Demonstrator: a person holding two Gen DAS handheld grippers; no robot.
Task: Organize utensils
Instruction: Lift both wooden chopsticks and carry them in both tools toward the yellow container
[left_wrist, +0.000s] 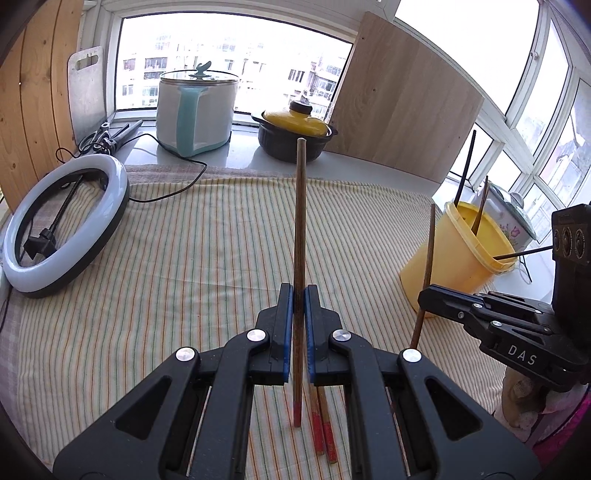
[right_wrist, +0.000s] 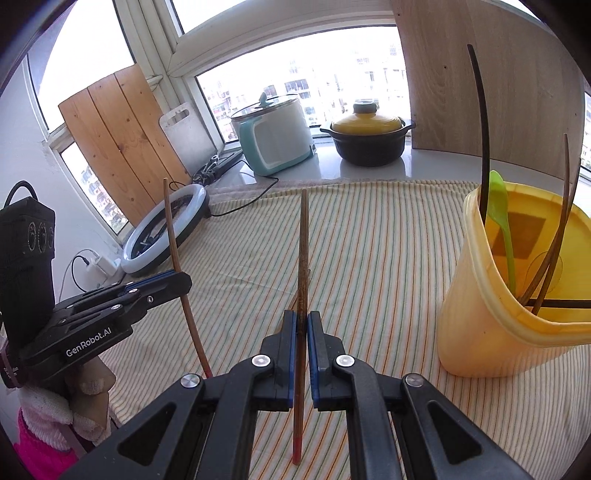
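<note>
I hold one brown red-tipped wooden chopstick (left_wrist: 299, 236) upright, clamped in my left gripper (left_wrist: 299, 291), and another (right_wrist: 303, 258) clamped in my right gripper (right_wrist: 302, 317), above the striped cloth (left_wrist: 192, 266). The yellow plastic tub (right_wrist: 491, 306) of utensils stands just right; two more chopsticks (left_wrist: 323, 428) lie below.

My left gripper's (left_wrist: 299, 295) arms hide most of two chopsticks (left_wrist: 323, 432) lying on the striped cloth (left_wrist: 184, 277); only their red ends show. The yellow bucket's (right_wrist: 491, 295) right side runs off the right wrist view, and its wall hides the lower ends of the utensils inside. My sleeve (right_wrist: 40, 446) is cut off at the corner.
</note>
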